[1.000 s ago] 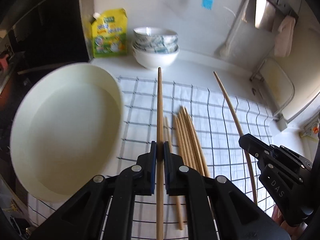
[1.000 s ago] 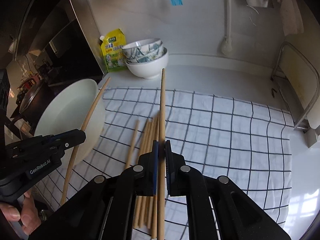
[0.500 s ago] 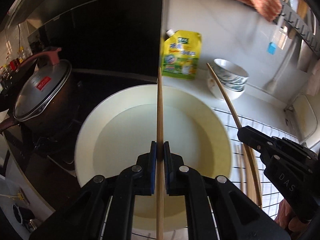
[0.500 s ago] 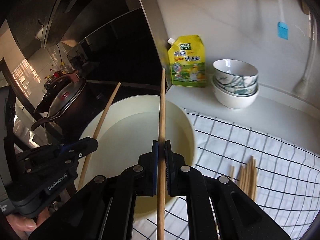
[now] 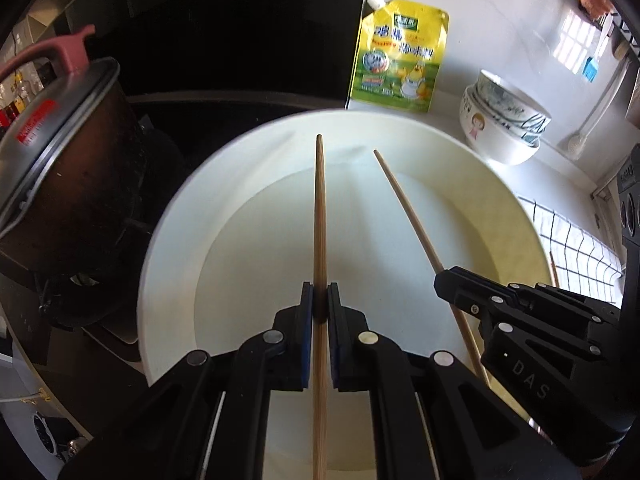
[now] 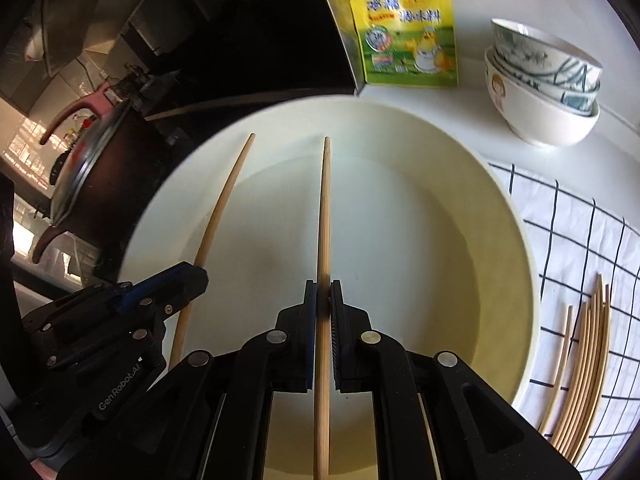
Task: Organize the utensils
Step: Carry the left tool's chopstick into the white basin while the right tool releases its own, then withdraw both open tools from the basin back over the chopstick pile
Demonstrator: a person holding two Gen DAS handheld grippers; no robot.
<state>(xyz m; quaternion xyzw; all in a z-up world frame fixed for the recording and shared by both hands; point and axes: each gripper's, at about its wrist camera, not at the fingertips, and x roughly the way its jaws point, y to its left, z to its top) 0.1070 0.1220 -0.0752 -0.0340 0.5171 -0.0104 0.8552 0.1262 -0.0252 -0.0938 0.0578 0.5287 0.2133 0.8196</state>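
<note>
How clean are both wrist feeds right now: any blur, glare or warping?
Left wrist: white basin rim smeared at the far edge, window glare on the wall, held chopstick sharp. Right wrist: basin rim blurred too, loose chopsticks bowed by fisheye.

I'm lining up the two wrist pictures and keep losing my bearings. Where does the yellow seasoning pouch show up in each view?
Left wrist view: the yellow seasoning pouch stands upper right of centre, behind the far rim of the white basin.
Right wrist view: the pouch is at the top, right of centre, again behind the basin's far rim.
Shared landmark: the stacked bowls stand just right of the pouch in both.
</note>
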